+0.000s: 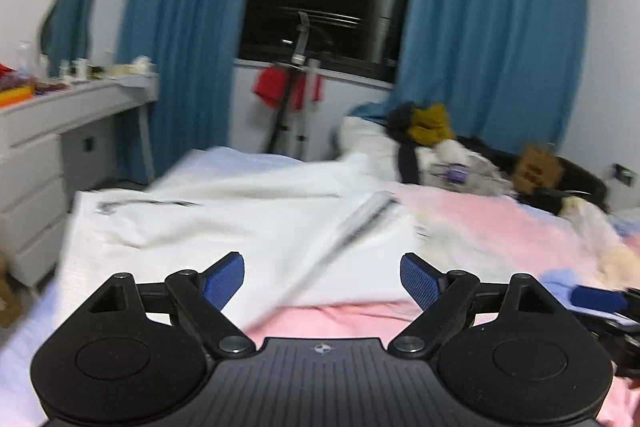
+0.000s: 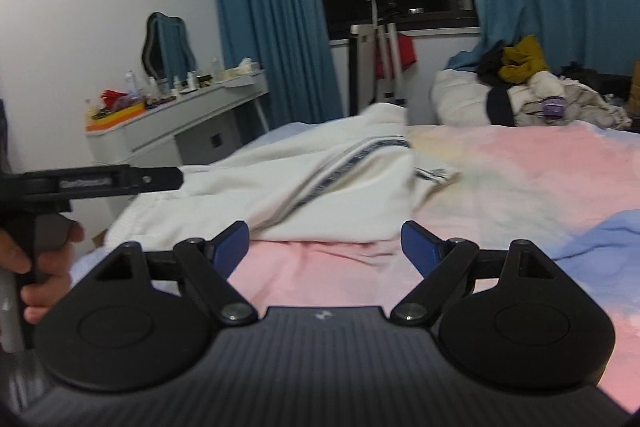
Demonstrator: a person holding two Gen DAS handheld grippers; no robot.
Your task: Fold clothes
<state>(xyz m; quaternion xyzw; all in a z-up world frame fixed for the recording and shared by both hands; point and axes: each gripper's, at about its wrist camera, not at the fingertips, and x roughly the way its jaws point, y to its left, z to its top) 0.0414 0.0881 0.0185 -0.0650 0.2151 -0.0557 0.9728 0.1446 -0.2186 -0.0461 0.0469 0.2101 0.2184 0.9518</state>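
A white garment (image 1: 224, 227) with a dark striped band (image 1: 360, 223) lies spread on the pink and blue bedsheet (image 1: 500, 231). It also shows in the right wrist view (image 2: 320, 183), partly folded over, with its stripe (image 2: 344, 167) running diagonally. My left gripper (image 1: 322, 279) is open and empty, just short of the garment's near edge. My right gripper (image 2: 324, 247) is open and empty, in front of the garment's near fold. The left gripper's body (image 2: 100, 183) shows at the left of the right wrist view, held in a hand.
A heap of unfolded clothes (image 1: 436, 143) lies at the far end of the bed, also in the right wrist view (image 2: 528, 95). A white dresser (image 2: 176, 123) with bottles stands left of the bed. Blue curtains (image 1: 184, 27) and a rack (image 1: 296, 99) stand by the window.
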